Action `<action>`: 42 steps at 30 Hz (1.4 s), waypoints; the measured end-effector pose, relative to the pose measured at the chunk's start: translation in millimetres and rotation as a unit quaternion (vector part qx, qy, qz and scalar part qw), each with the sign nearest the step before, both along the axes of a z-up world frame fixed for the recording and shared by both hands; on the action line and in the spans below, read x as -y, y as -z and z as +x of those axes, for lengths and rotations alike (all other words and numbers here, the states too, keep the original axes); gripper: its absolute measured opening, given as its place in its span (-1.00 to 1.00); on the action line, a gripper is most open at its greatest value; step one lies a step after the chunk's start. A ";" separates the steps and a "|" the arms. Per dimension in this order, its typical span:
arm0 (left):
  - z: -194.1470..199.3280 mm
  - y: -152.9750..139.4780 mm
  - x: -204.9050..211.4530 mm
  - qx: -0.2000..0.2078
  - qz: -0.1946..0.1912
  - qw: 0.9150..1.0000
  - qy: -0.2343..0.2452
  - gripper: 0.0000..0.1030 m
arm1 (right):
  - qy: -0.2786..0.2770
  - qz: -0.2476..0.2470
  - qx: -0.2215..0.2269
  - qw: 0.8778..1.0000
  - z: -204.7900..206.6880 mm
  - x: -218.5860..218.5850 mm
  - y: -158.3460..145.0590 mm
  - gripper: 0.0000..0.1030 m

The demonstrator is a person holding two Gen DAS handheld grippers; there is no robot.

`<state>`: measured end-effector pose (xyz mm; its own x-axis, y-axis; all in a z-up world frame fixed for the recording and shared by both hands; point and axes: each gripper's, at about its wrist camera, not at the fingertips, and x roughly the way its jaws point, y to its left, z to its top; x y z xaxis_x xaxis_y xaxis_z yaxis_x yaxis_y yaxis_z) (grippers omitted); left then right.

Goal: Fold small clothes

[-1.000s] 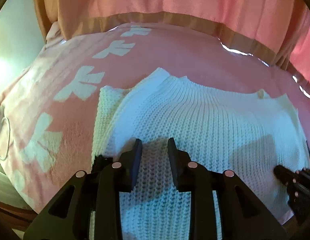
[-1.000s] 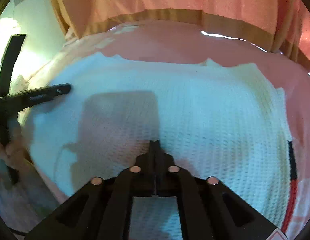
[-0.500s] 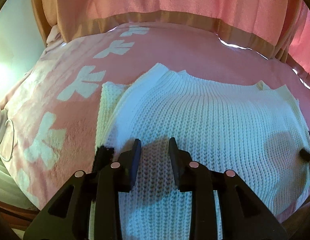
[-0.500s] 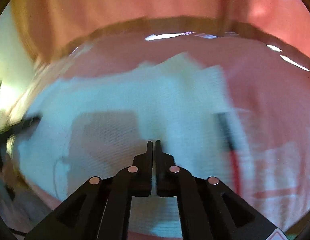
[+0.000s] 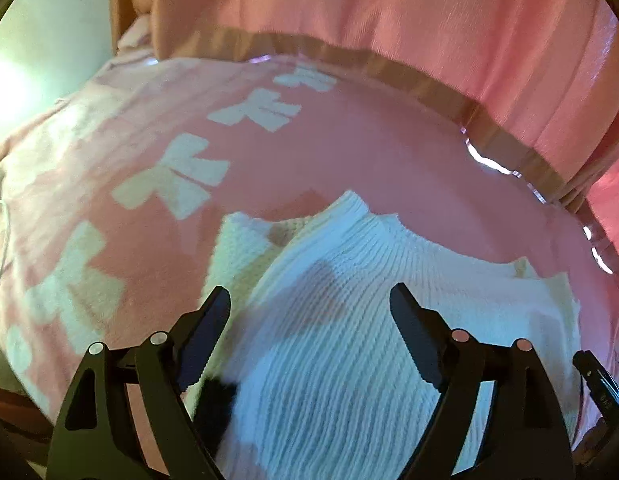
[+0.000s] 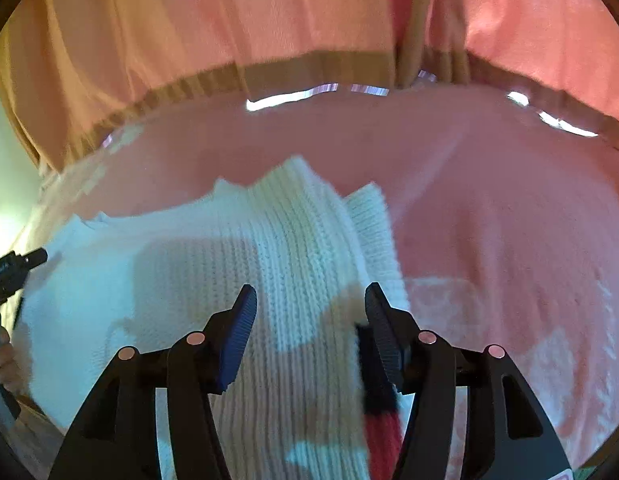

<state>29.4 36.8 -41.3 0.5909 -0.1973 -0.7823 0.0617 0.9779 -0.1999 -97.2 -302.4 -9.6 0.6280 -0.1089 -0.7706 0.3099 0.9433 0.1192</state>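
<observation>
A white knitted sweater (image 5: 381, 320) lies flat on a pink blanket (image 5: 349, 148); it also shows in the right wrist view (image 6: 197, 264). My left gripper (image 5: 309, 308) is open wide, hovering over the sweater's left part, where a folded sleeve (image 5: 245, 252) pokes out. My right gripper (image 6: 309, 304) is open over the sweater's right edge, where a ribbed strip (image 6: 301, 240) and a folded sleeve (image 6: 373, 220) lie. A black and red trim (image 6: 381, 412) sits under its right finger. Neither gripper holds anything.
The pink blanket has white bow patterns (image 5: 177, 180) on the left. Pink curtains with a tan hem (image 6: 309, 68) hang behind the bed. The other gripper's tip (image 6: 17, 268) shows at the left edge of the right wrist view.
Both grippers have opened: the left from a narrow gap to wide, the right from shut to wide. The right gripper has swung rightward to the sweater's right edge.
</observation>
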 end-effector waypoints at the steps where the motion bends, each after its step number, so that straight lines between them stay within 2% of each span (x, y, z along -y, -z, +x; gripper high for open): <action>1: 3.2 5.3 2.7 -0.009 -0.003 1.000 0.007 0.08 | 0.000 0.004 -0.011 1.000 6.6 1.4 7.5 -0.03; 2: 7.0 11.4 6.4 -0.024 -0.004 1.000 0.020 -0.39 | -0.002 0.008 -0.013 1.000 8.6 2.0 10.5 -0.45; 3: 7.3 12.3 8.3 -0.025 0.001 0.999 0.024 -0.74 | 0.002 0.008 -0.008 1.000 8.3 2.8 9.9 -0.74; 4: 4.2 8.7 8.5 -0.016 0.001 1.000 0.026 -0.79 | -0.001 0.018 0.013 1.000 3.7 3.2 0.8 -0.87; 5: -1.1 -2.2 5.8 0.002 -0.011 0.999 0.032 -0.82 | -0.001 0.026 0.042 0.999 -3.9 3.3 -12.6 -0.87; 7: -17.1 -33.7 -2.3 0.044 -0.048 0.997 0.049 -0.82 | -0.006 0.021 0.093 0.995 -19.8 -0.6 -39.1 -0.88; 9: -25.6 -50.0 -7.0 0.066 -0.053 0.995 0.054 -0.82 | -0.010 -0.008 0.131 0.991 -34.1 -6.6 -64.4 -0.88; 11: -15.8 -42.9 -8.0 0.058 -0.022 0.997 0.038 -0.81 | -0.007 -0.017 0.104 0.994 -24.9 -0.4 -53.2 -0.86; 13: 4.1 -17.7 -6.9 0.011 0.004 1.000 0.025 -0.78 | 0.008 0.001 0.034 0.999 -5.0 15.9 -18.5 -0.84; 14: 14.2 -0.9 -7.0 -0.018 0.012 1.000 0.011 -0.78 | 0.029 0.026 -0.007 0.999 3.0 26.3 8.0 -0.83; 15: 18.0 8.3 -7.1 -0.031 0.011 0.999 0.006 -0.77 | 0.038 0.040 -0.006 0.998 1.9 29.9 15.7 -0.83; 16: 17.5 11.3 -7.8 -0.033 0.011 0.999 0.004 -0.76 | 0.050 0.038 0.012 0.998 -4.1 30.1 9.3 -0.77; 18: 8.9 0.4 -11.1 -0.017 0.005 1.000 0.008 -0.70 | 0.053 0.009 0.032 0.998 -12.4 22.7 -10.8 -0.71; 19: 3.8 -6.7 -13.3 -0.009 0.000 1.000 0.010 -0.63 | 0.052 -0.011 0.052 0.997 -19.9 16.9 -23.8 -0.62; 21: -15.2 -22.9 -22.2 0.020 -0.015 1.000 0.008 -0.23 | 0.020 -0.045 0.089 0.995 -33.2 -7.9 -45.2 -0.62; 22: -20.8 -25.7 -24.3 0.026 -0.017 0.999 0.007 -0.16 | -0.001 -0.043 0.099 0.994 -35.8 -18.4 -48.0 -0.64; 23: -30.2 -29.2 -25.8 0.034 -0.017 0.999 0.007 -0.14 | -0.033 -0.039 0.106 0.993 -36.5 -34.0 -50.1 -0.75; 24: -35.0 -30.6 -24.7 0.039 -0.016 0.999 0.011 -0.14 | -0.062 -0.035 0.104 0.992 -34.8 -49.3 -48.0 -0.78; 26: -43.8 -30.3 -13.6 0.049 -0.007 0.998 0.030 -0.14 | -0.126 -0.023 0.087 0.988 -23.3 -88.1 -35.2 -0.89; 29: -43.4 -17.0 13.7 0.041 0.031 0.997 0.060 -0.11 | -0.177 -0.009 0.061 0.982 2.3 -127.2 -11.9 -0.89; 31: -37.0 -3.8 22.9 0.020 0.051 0.996 0.063 -0.11 | -0.191 -0.001 0.040 0.981 21.5 -140.2 3.1 -0.89; 33: -32.0 9.6 25.8 -0.001 0.060 0.996 0.063 -0.11 | -0.187 -0.006 -0.001 0.982 43.5 -142.9 29.4 -0.93; 34: -31.7 10.1 25.1 0.003 0.061 0.996 0.061 -0.10 | -0.185 0.000 0.003 0.983 45.4 -144.7 30.8 -0.94; 36: -32.5 8.6 22.7 0.006 0.061 0.996 0.063 -0.10 | -0.174 0.013 0.027 0.984 37.1 -141.8 14.1 -0.92; 38: -33.2 8.5 17.5 0.005 0.053 0.997 0.059 -0.10 | -0.178 -0.004 0.057 0.982 27.4 -144.7 -2.8 -0.92; 39: -33.8 8.8 16.1 0.004 0.052 0.997 0.059 -0.10 | -0.180 -0.012 0.052 0.982 27.6 -145.8 -1.4 -0.92; 41: -34.6 9.3 14.1 0.003 0.050 0.997 0.060 -0.10 | -0.180 -0.018 0.001 0.983 43.0 -145.8 22.1 -0.94; 42: -34.3 9.5 14.3 0.003 0.050 0.997 0.060 -0.10 | -0.176 -0.011 0.000 0.984 46.1 -143.0 30.0 -0.94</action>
<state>-5.0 22.5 -50.8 0.5721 -0.1875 -0.7985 0.1804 0.9785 -0.1005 -51.1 -159.4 -39.6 0.6302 0.0992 -0.7700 -0.0368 0.9945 0.0981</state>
